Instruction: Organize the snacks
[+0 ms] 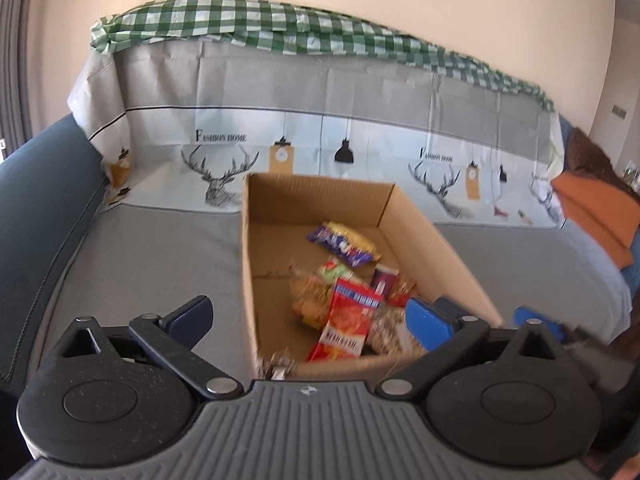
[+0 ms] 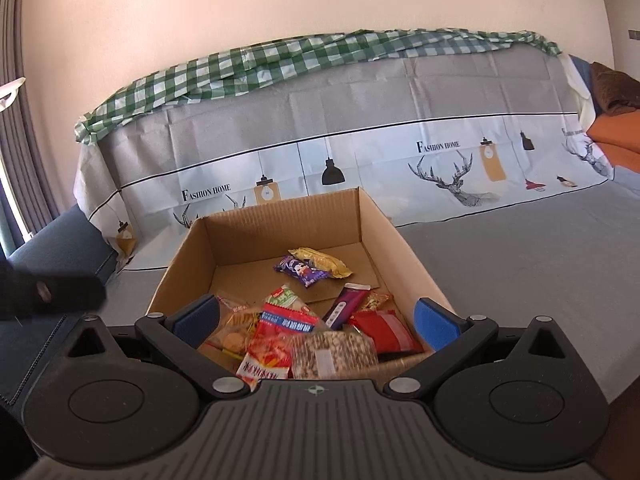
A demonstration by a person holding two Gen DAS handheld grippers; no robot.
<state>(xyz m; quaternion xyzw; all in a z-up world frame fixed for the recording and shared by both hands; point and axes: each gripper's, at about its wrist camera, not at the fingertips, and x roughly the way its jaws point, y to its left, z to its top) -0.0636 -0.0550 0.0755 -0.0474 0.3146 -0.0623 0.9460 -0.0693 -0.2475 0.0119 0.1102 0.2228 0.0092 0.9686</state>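
The right gripper has its fingers wide and empty, bracketing the near end of the cardboard box, with the heap of snack packets directly ahead between them. The left gripper, also wide and empty, sits off the box's near left corner, so the right seems better placed.

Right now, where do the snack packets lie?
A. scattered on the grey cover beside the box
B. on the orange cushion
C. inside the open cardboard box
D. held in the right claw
C: the snack packets lie on the floor of the open cardboard box, and both claws, left claw and right claw, are open and empty.
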